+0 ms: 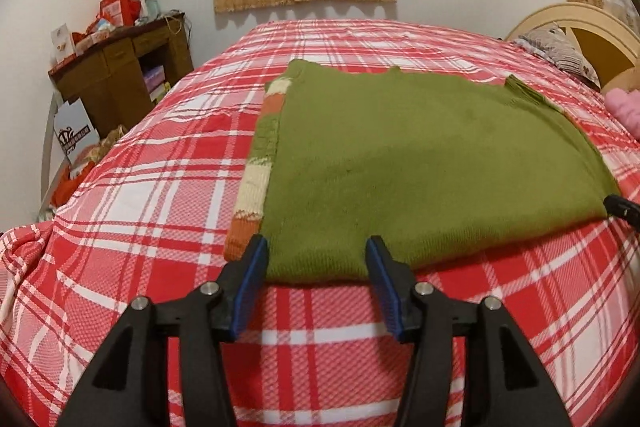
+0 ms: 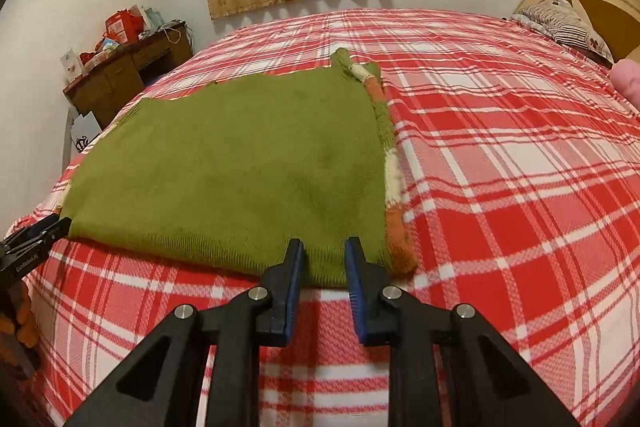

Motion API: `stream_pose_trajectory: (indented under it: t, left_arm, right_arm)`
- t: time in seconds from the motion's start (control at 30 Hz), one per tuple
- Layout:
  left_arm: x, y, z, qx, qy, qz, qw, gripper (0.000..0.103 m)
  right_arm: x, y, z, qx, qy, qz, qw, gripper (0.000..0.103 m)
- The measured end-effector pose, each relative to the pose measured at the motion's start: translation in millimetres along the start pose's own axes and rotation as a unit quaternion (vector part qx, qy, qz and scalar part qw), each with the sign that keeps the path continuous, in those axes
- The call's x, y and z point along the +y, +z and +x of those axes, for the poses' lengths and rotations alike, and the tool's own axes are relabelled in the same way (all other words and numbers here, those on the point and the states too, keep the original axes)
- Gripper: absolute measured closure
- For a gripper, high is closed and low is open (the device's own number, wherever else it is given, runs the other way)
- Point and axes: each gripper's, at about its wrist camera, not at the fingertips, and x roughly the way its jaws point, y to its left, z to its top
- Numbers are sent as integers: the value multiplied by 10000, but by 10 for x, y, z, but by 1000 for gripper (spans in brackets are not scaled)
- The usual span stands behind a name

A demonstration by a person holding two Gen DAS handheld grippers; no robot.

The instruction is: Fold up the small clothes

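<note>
Sweater [image 1: 400, 163] lies flat, sleeves tucked; body unfolded. Left gripper [image 1: 316, 247] and right gripper [image 2: 324, 249] spread at 6 o'clock hem.

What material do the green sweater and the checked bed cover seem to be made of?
Green sweater: probably knitted wool or acrylic yarn, matte; fine knit rows and ribbed hem show. Checked bed cover: woven fabric, likely cotton, matte; diagonal weave texture is visible.

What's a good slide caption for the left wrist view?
Open left tongs poised at the near hem of a green sweater lying flat on a red plaid bedspread.
</note>
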Motion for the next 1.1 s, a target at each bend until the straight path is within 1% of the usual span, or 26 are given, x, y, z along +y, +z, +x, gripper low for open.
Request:
stream_pose_trajectory:
  t: [0.07,0.1,0.13,0.17,0.2,0.27,0.33,0.4,0.43,0.5,0.57,0.63,0.67,0.7,0.73,0.8,0.83,0.93,1.03,1.07,1.1]
  left_arm:
    - [1,-22,-38,38,12,48,10000,45]
    - [10,-32,-56,88,-19,23,10000,40]
    - [51,-50,-82,199,-79,-90,9997,32]
    - [88,-75,-105,249,-136,-211,9994,31]
    - [152,-103,-142,243,-234,-399,9986,31]
    - [270,-122,-215,143,-340,-740,9966,31]
    - [352,-106,-255,7,-322,-1073,9937,31]
    - [394,-58,-264,-101,-389,-1342,9901,31]
    - [380,-28,-243,-87,-436,-1389,9893,31]
    - [329,13,-180,-27,-379,-1380,9897,31]
    - [314,16,-111,13,-328,-1500,9881,31]
    - [344,-29,-21,178,-484,-1783,9826,24]
    - [357,-56,1,201,-532,-1898,9802,22]
    - [355,-69,-23,79,-513,-1925,9799,19]
    - [330,-62,-26,19,-528,-1906,9802,14]
    - [299,-17,6,29,-614,-1944,9790,10]
    - [290,24,30,5,-665,-2045,9766,10]
    - [304,163,133,-23,-1010,-2414,9651,10]
    - [367,285,277,-47,-1150,-2915,9496,10]
    - [376,322,328,-33,-1172,-3044,9453,10]
    - [379,361,356,-53,-1179,-3125,9426,12]
  right_arm:
    - [0,3,-11,101,-17,30,9999,82]
    - [4,13,-24,159,-64,42,9998,82]
    - [26,23,-61,193,-144,47,9997,82]
    - [60,39,-114,147,-178,31,9997,82]
    - [133,60,-200,-30,-131,-34,9999,82]
    - [258,117,-290,-234,-34,-158,9996,82]
    - [448,227,-297,-378,233,-265,9987,82]
    - [639,320,-191,-386,457,-359,9976,82]
    - [722,349,-132,-383,486,-428,9972,82]
    - [854,371,-5,-377,535,-515,9965,82]
    - [946,332,161,-243,604,-573,9962,81]
    - [989,210,363,21,470,-687,9965,80]
    - [981,161,385,-50,499,-681,9964,79]
    - [957,151,360,-150,580,-635,9962,79]
    - [920,155,368,-122,644,-576,9962,79]
    - [871,152,397,-122,788,-450,9958,79]
    - [866,136,382,-143,819,-426,9956,79]
    - [870,132,391,-166,847,-416,9954,79]
    - [869,110,388,-197,906,-398,9949,77]
    - [869,102,373,-201,923,-385,9948,77]
    - [871,112,364,-202,934,-374,9947,77]
